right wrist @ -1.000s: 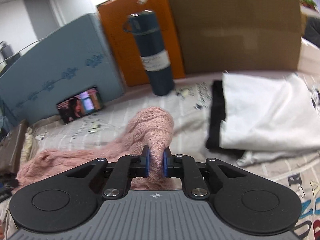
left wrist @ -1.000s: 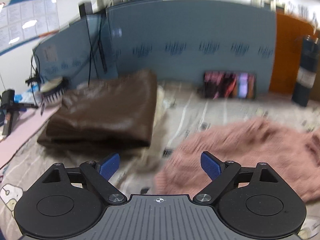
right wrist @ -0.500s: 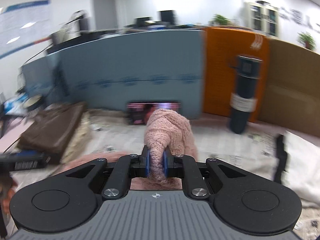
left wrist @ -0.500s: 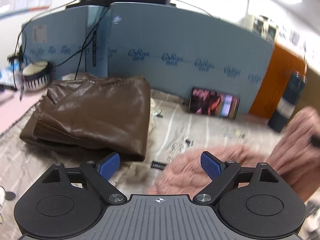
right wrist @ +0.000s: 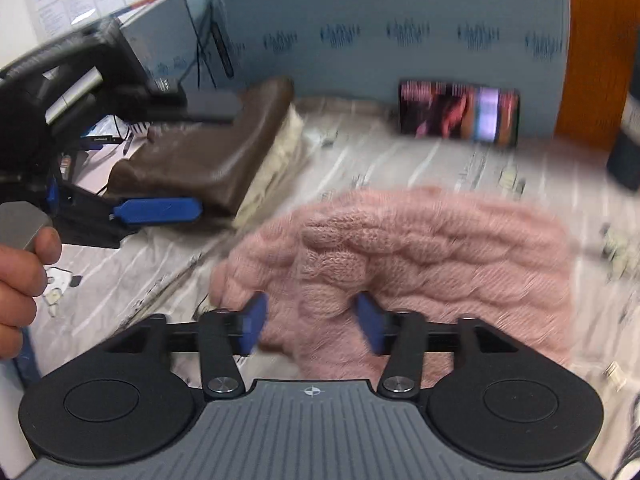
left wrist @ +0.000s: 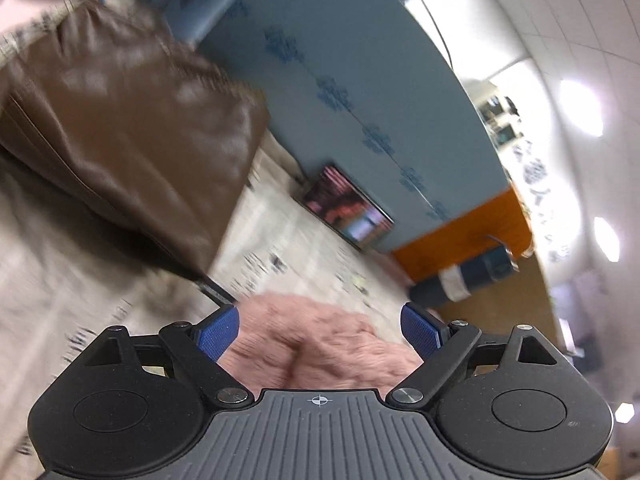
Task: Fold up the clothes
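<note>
Right gripper point(right wrist: 310, 322) first: its jaws are opening, blue pads parting on either side of a ridge of the pink sweater point(right wrist: 400, 256), no longer pressing it. That reads as a release, the knit being let down onto itself so the fold stays put. The sweater lies bunched in a thick, doubled heap on the printed cloth over the tabletop point(right wrist: 132, 276), right in front of this gripper, at the near middle of the scene.

Over on the left, the left gripper point(left wrist: 320, 330) stands wide open and holds nothing; pink knit shows below its spread pads, but they don't touch it. It looks parked clear, ready to take the next edge. In the right wrist view the person's hand point(right wrist: 24, 276) grips its handle at the far left.

Beyond, the brown leather garment point(right wrist: 212, 152) sits folded at the far left, likely finished and set aside. A phone point(right wrist: 460, 118) leans against the blue partition point(right wrist: 400, 8) at the back.
</note>
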Tool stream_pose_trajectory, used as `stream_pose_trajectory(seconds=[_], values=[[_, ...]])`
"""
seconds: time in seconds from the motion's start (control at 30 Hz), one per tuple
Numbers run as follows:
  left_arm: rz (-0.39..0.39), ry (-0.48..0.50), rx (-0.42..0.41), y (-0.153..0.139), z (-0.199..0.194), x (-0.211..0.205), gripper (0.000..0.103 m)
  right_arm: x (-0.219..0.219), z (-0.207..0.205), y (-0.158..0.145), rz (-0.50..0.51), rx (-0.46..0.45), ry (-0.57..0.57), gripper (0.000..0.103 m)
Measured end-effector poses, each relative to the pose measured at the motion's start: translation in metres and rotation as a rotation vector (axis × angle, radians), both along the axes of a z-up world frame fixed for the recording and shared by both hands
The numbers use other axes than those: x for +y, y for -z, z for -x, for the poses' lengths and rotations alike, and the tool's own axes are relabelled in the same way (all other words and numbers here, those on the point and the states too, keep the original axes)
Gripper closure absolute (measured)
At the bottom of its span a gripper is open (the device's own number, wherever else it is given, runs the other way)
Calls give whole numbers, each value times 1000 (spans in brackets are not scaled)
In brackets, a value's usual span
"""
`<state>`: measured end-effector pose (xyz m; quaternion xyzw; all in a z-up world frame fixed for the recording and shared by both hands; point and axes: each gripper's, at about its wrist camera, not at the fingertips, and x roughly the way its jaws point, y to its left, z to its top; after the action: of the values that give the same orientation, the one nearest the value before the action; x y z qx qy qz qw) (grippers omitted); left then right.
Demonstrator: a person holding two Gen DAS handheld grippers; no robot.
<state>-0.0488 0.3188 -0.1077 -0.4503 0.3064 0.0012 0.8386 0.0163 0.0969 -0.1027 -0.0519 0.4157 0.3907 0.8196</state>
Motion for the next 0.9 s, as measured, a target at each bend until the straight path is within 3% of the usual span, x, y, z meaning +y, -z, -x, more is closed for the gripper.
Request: stream_pose_trajectory(seconds=[0.07, 0.17, 0.33, 0.53, 0.57, 0.6, 0.67, 0.83, 0.9], values=[[32, 37, -3, 5, -6, -3, 13, -6, 4, -11, -20, -7, -33, 29], [68, 89, -5, 13, -17, -8, 13, -30, 8, -35, -96, -54, -58, 18], [48, 212, 12, 24, -40, -29, 13, -81, -11, -48, -133, -20, 112, 17], [-92, 332, 57, 36, -65, -61, 15, -119, -29, -42, -145, 11, 364, 17], [-125, 346, 66, 36, -68, -66, 32, -122, -30, -41, -142, 15, 388, 17], [-160, 362, 72, 36, -70, -71, 63, -123, -31, -40, -142, 18, 399, 17], [-196, 388, 49, 34, -70, -76, 81, -126, -35, -37, -141, 24, 420, 17], [-99, 360, -55, 16, -58, -64, 83, -122, -40, -38, -139, 15, 410, 17], [-99, 337, -72, 10, -52, -57, 84, -119, -42, -40, -146, 11, 398, 17]])
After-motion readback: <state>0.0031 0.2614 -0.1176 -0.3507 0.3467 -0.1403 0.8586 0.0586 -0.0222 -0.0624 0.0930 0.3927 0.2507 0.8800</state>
